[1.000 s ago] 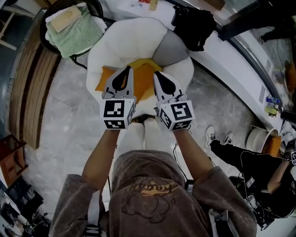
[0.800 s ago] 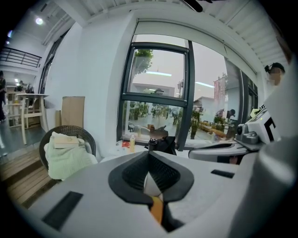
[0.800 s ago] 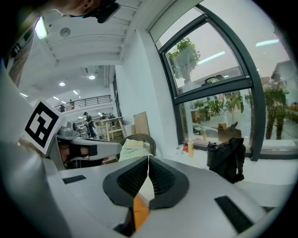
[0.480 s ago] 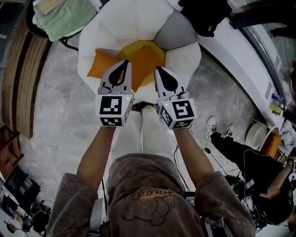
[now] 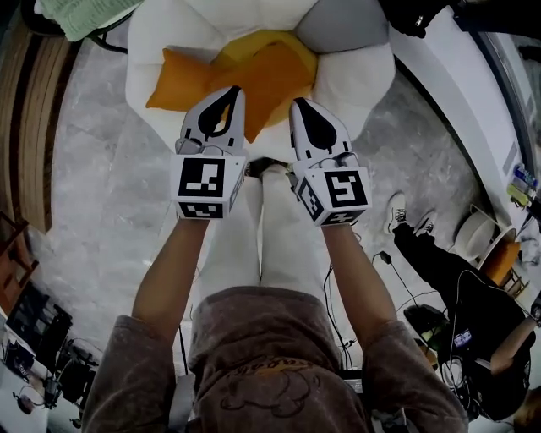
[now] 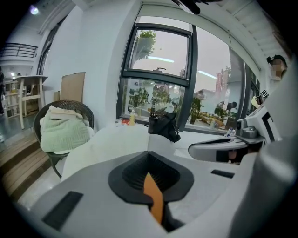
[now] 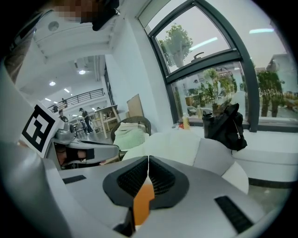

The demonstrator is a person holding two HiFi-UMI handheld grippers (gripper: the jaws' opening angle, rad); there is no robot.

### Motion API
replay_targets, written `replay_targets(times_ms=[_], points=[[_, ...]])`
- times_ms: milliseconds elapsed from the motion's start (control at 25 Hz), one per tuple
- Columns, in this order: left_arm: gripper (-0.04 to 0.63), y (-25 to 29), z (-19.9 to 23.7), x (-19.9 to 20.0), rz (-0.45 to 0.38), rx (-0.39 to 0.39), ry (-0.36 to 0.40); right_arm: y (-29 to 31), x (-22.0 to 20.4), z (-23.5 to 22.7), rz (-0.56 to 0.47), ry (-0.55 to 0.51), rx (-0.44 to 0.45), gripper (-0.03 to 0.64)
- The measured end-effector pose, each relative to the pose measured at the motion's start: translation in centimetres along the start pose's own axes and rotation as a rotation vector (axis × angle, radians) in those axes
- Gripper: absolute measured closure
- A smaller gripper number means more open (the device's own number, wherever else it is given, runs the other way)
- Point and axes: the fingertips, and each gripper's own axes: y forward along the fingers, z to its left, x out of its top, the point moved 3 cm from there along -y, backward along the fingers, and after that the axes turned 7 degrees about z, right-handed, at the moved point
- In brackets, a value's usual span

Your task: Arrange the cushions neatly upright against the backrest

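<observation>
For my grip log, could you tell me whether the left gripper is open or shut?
Shut: the left gripper has its jaws meeting at the tips in its own view.

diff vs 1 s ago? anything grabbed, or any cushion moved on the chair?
The left claw and right claw have both come down toward the white armchair, which now looks larger and sits higher in the head view. Their tips are at the near edge of the orange cushions. Nothing was grabbed or let go: both claws stayed shut and empty. The orange cushions and grey cushion lie as before.
</observation>
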Motion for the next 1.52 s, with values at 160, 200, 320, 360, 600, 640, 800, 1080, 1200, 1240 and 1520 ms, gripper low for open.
replay_targets(times_ms=[160,200,320,360,600,640,800,1080,1200,1240,1520], points=[[0.591,1.4,0.2,-2.4,0.017,-0.012,-0.006,1.5,-2.2,-0.1,0.018,0.003,0.001,0.595],[0.591,1.6,0.3,-2.8,0.02,-0.014,-0.004,1.8,-2.6,0.0,0.022,0.002,0.003,0.595],[0.591,1.9,0.6,-3.7,0.028,-0.021,-0.007,2.4,-3.3,0.5,0.028,0.001,0.006,0.597],[0.591,1.9,0.7,-3.9,0.031,-0.023,-0.01,2.4,-3.4,0.6,0.03,0.0,0.005,0.595],[0.591,1.6,1.9,-4.4,0.056,-0.007,-0.005,2.8,-4.2,1.1,0.06,0.016,0.018,0.595],[0.591,1.6,2.1,-4.7,0.062,-0.008,-0.006,3.0,-4.6,1.1,0.073,0.022,0.028,0.594],[0.51,2.5,3.1,-5.9,0.099,-0.027,-0.031,4.1,-6.5,1.5,0.136,0.056,0.068,0.501],[0.275,5.3,5.6,-10.5,0.221,-0.02,-0.101,6.5,-13.3,1.3,0.299,0.179,0.098,0.357],[0.267,6.5,6.9,-12.6,0.277,-0.001,-0.101,7.2,-16.3,1.1,0.362,0.237,0.094,0.356],[0.267,6.8,7.3,-13.0,0.288,0.007,-0.1,7.4,-17.0,1.1,0.378,0.25,0.095,0.356],[0.268,8.6,9.2,-15.6,0.359,0.024,-0.121,9.0,-20.8,2.3,0.488,0.286,0.138,0.356]])
